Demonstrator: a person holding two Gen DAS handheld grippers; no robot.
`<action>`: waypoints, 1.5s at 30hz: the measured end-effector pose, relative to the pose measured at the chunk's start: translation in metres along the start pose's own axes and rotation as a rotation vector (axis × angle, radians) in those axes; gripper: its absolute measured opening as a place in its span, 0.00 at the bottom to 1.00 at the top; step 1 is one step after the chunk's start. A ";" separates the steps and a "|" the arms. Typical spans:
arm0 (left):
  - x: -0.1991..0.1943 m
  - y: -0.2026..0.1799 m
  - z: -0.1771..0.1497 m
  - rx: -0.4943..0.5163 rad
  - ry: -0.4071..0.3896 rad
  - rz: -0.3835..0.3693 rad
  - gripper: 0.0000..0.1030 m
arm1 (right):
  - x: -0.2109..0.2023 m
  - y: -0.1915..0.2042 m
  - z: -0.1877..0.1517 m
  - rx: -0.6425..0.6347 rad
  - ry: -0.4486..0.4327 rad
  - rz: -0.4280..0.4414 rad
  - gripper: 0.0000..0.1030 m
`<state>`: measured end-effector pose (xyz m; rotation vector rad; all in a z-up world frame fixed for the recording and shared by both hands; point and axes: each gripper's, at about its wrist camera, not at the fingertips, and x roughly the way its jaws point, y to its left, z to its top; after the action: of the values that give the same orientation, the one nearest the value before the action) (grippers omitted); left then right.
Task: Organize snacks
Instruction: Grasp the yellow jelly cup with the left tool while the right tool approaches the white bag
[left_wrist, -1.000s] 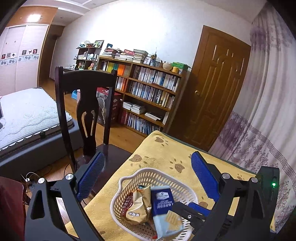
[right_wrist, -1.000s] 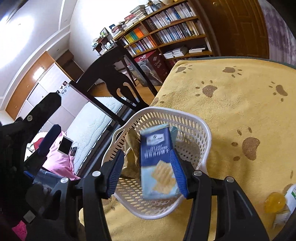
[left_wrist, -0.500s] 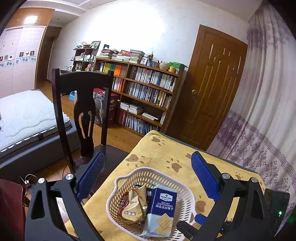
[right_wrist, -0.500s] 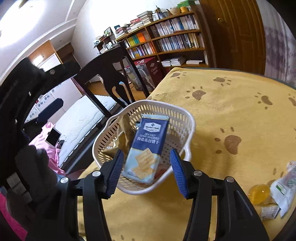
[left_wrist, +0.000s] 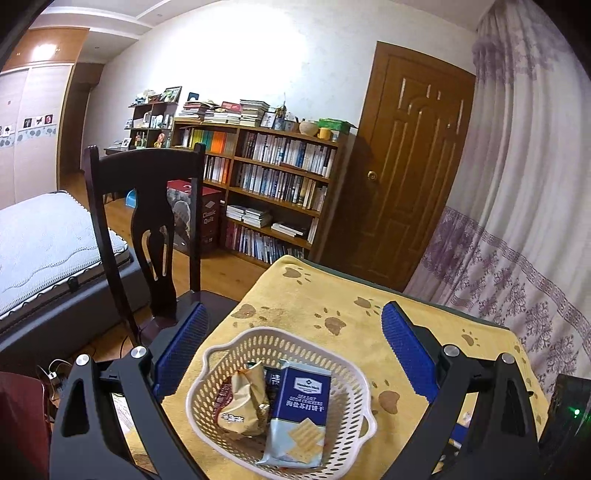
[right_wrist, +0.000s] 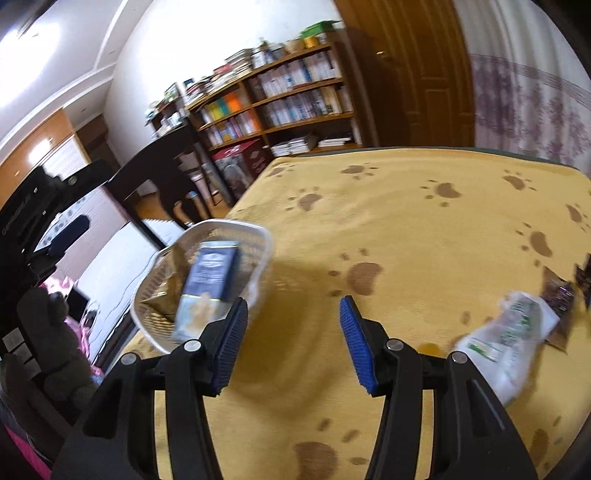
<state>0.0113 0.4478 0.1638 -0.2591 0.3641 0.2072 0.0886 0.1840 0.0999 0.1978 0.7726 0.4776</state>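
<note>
A white perforated basket (left_wrist: 343, 373) (right_wrist: 258, 236) sits near the left edge of the yellow paw-print table cover (left_wrist: 369, 310) (right_wrist: 406, 221). Inside it lie a blue sea-salt cracker pack (left_wrist: 301, 410) (right_wrist: 210, 280) and a gold snack bag (left_wrist: 245, 400) (right_wrist: 162, 299). My left gripper (left_wrist: 291, 336) hovers open above the basket with nothing between its blue pads. My right gripper (right_wrist: 291, 328) is open and empty, just right of the basket over bare cloth. To its right lie a white-green snack packet (right_wrist: 513, 332), a dark wrapper (right_wrist: 557, 299) and a small orange item (right_wrist: 430, 349).
A dark wooden chair (left_wrist: 147, 229) stands against the table's left side, with a bed (left_wrist: 48, 236) beyond it. A bookshelf (left_wrist: 273, 192), a brown door (left_wrist: 410, 177) and a patterned curtain (left_wrist: 524, 221) line the far side. The right wrist view is motion-blurred.
My right gripper let go of the blue cracker pack, which now lies in the basket, and it swung right and back toward the loose snacks. The left gripper stayed open, shifting slightly.
</note>
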 end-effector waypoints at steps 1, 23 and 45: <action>0.000 -0.003 -0.001 0.005 0.001 -0.002 0.93 | -0.003 -0.009 -0.001 0.013 -0.007 -0.018 0.51; -0.003 -0.068 -0.022 0.166 0.037 -0.080 0.93 | -0.050 -0.121 -0.033 0.224 -0.070 -0.178 0.51; 0.045 -0.161 -0.116 0.370 0.332 -0.360 0.90 | -0.058 -0.165 -0.057 0.357 -0.070 -0.190 0.51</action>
<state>0.0548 0.2692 0.0767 0.0117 0.6667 -0.2614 0.0685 0.0115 0.0394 0.4664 0.7954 0.1491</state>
